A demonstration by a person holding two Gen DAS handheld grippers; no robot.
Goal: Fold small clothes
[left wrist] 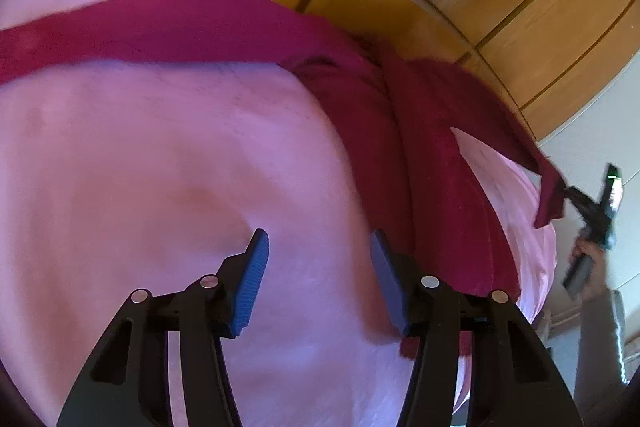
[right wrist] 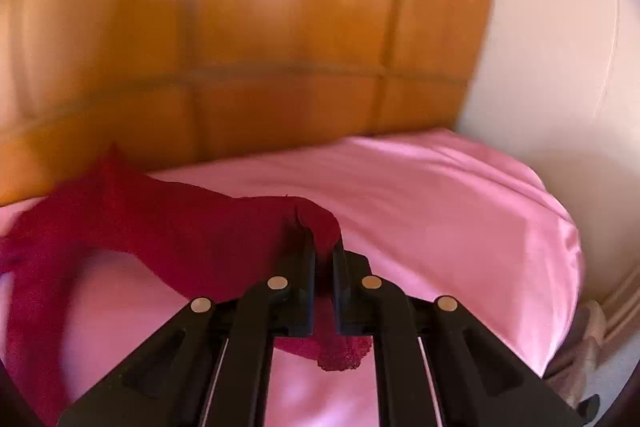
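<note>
garment (right wrist: pixel 168 227) corner pinched by right gripper (right wrist: pixel 324 247) | left gripper (left wrist: pixel 316 267) parted over sheet (left wrist: pixel 140 167)

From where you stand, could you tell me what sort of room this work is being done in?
Most likely a bedroom: a pink bedsheet covers a mattress set against a glossy wooden headboard, with a dark red garment spread on top for folding.

A bed with a smooth pink sheet (right wrist: pixel 440 195) fills the foreground. Along its far edge rises a glossy orange-brown wooden headboard (right wrist: pixel 260 27) divided into panels by dark grooves. A pale off-white wall (right wrist: pixel 560 67) stands beside the bed's right edge.
</note>
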